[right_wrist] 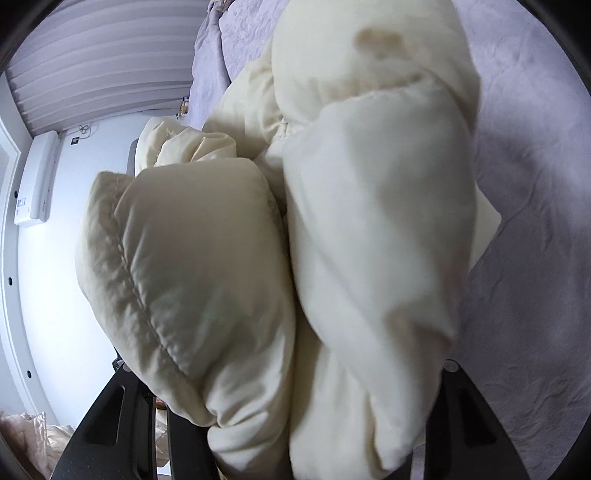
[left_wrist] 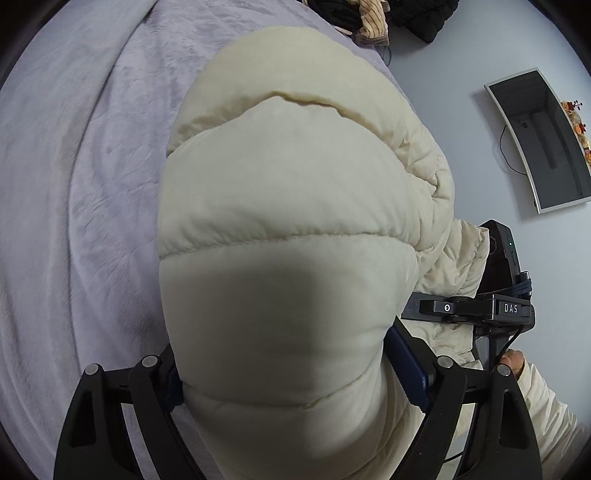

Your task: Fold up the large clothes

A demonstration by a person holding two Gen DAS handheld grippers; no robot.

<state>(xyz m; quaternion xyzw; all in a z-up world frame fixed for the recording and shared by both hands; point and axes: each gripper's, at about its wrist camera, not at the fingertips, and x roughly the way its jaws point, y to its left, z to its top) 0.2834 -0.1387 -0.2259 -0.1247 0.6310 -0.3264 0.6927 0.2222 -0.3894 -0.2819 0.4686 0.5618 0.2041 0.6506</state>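
Between the left gripper's (left_wrist: 295,384) spread fingers (left_wrist: 410,373) a thick quilted fold of the cream puffer jacket (left_wrist: 288,192) is clamped, lifted over the lavender bed cover (left_wrist: 74,184). Beside it, the right gripper (right_wrist: 295,424) grasps another bunched fold of jacket. Dark clothes (left_wrist: 417,14) lie at the bed's far edge, a monitor (left_wrist: 543,140) on the wall beyond.

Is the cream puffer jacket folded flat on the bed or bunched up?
Bunched up: the puffer jacket hangs in thick rolls, gripped by both tools, above the lilac bedcover.
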